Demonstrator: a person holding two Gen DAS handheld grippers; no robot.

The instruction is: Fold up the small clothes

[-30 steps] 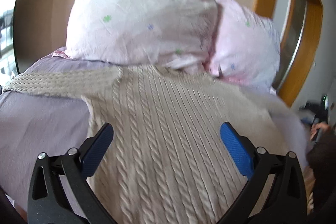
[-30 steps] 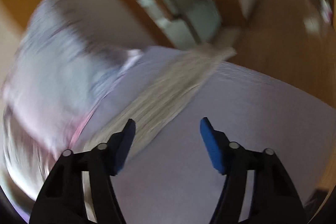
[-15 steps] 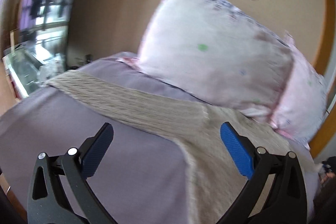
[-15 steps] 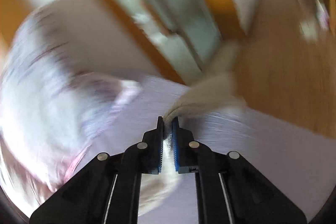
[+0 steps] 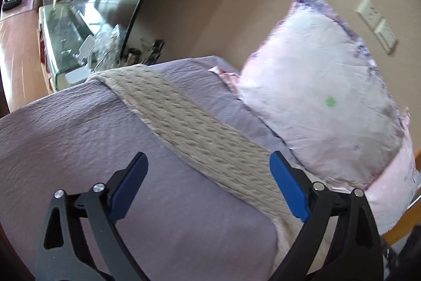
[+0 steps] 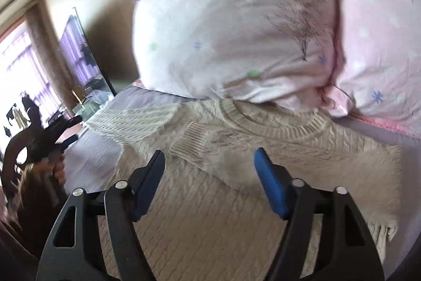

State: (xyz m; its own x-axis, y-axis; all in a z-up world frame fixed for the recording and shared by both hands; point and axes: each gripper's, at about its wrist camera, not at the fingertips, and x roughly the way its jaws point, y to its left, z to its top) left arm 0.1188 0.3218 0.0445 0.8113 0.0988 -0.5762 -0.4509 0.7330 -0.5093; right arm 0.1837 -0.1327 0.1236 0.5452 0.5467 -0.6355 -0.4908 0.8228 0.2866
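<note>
A beige cable-knit sweater (image 6: 236, 191) lies flat on a lilac bed sheet (image 5: 65, 138), collar toward the pillows. Its right sleeve (image 6: 194, 141) is folded in across the chest, ribbed cuff near the middle. My right gripper (image 6: 210, 173) is open and empty just above that folded sleeve. The left sleeve (image 5: 189, 131) stretches straight out over the sheet toward the bed's edge. My left gripper (image 5: 208, 183) is open and empty above this sleeve near the shoulder; it also shows at the left of the right wrist view (image 6: 65, 133).
Two pale pink pillows (image 6: 236, 30) (image 6: 379, 25) lean on the beige wall at the bed's head. A glass-topped side table (image 5: 68, 38) with clutter stands beyond the bed's left edge. Wall switches (image 5: 376, 23) are above the pillows.
My right gripper shut on the right sleeve's cuff, carried it across onto the chest and opened. My left gripper swung left from over the sweater's body to over the left sleeve.
</note>
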